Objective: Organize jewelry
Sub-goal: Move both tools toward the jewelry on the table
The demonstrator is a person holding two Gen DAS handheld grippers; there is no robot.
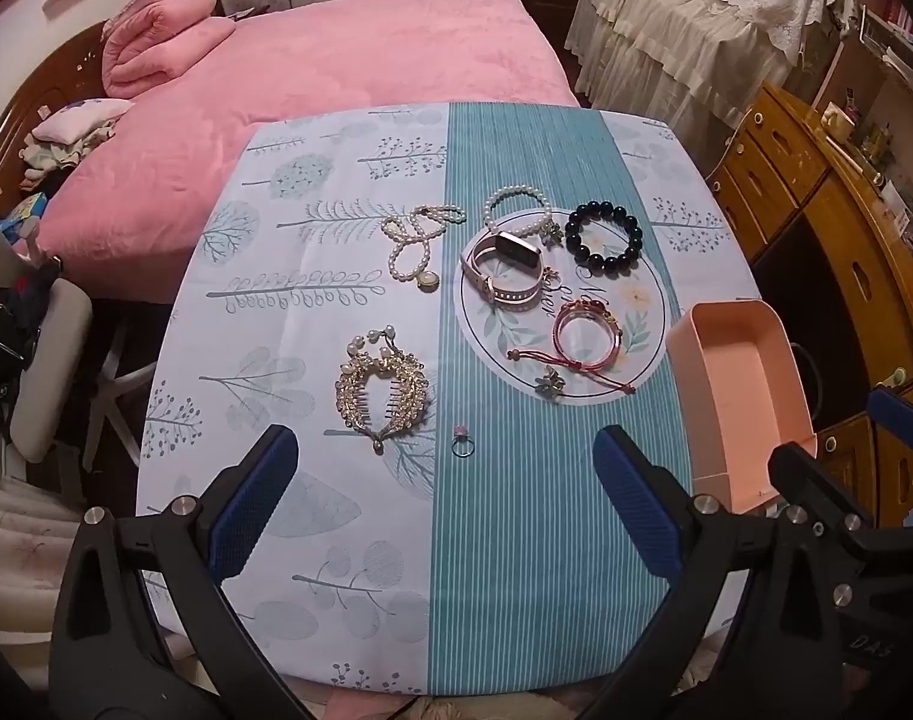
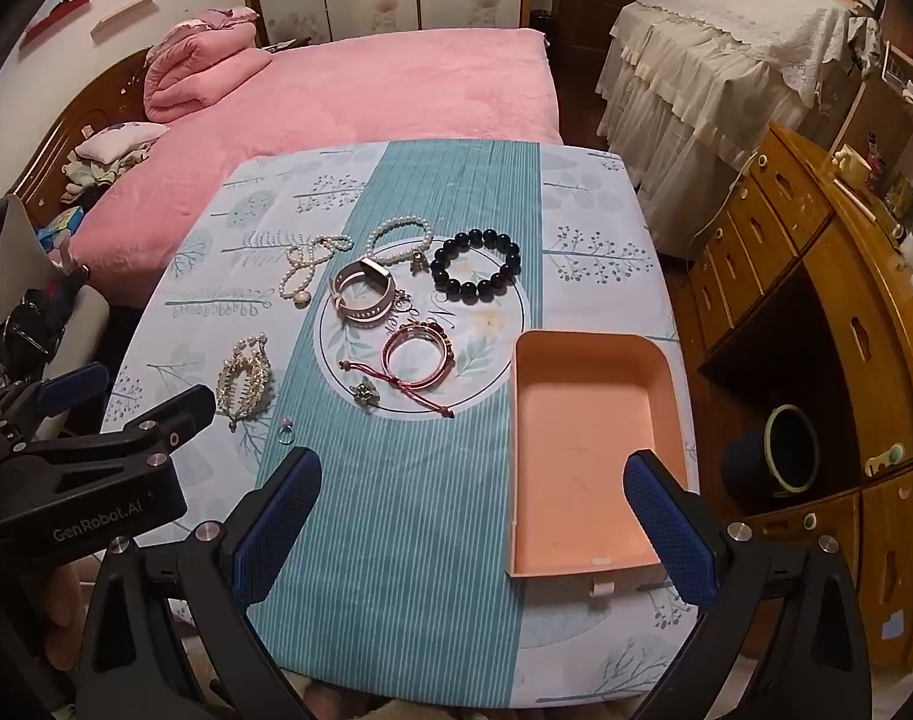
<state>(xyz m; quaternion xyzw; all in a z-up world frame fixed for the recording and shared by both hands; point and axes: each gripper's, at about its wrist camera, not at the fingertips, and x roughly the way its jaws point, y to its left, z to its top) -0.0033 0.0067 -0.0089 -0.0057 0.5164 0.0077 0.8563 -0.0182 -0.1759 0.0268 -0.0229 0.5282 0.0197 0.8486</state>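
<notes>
Jewelry lies spread on the tablecloth: a pearl necklace (image 1: 417, 240), pearl bracelet (image 1: 519, 210), black bead bracelet (image 1: 603, 240) (image 2: 474, 267), watch (image 1: 507, 270) (image 2: 363, 294), red bangle with cord (image 1: 585, 333) (image 2: 414, 354), gold hair comb (image 1: 381, 387) (image 2: 246, 381) and a small ring (image 1: 462, 444) (image 2: 286, 432). An empty pink tray (image 1: 738, 384) (image 2: 588, 450) sits at the right. My left gripper (image 1: 444, 492) hovers open above the ring, holding nothing. My right gripper (image 2: 474, 510) hovers open over the tray's near left corner, also holding nothing.
The small table (image 2: 396, 570) stands against a pink bed (image 1: 336, 72). A wooden cabinet with drawers (image 2: 816, 276) is close on the right, with a dark bin (image 2: 786, 450) below. A small metal flower charm (image 1: 549, 384) lies by the red cord.
</notes>
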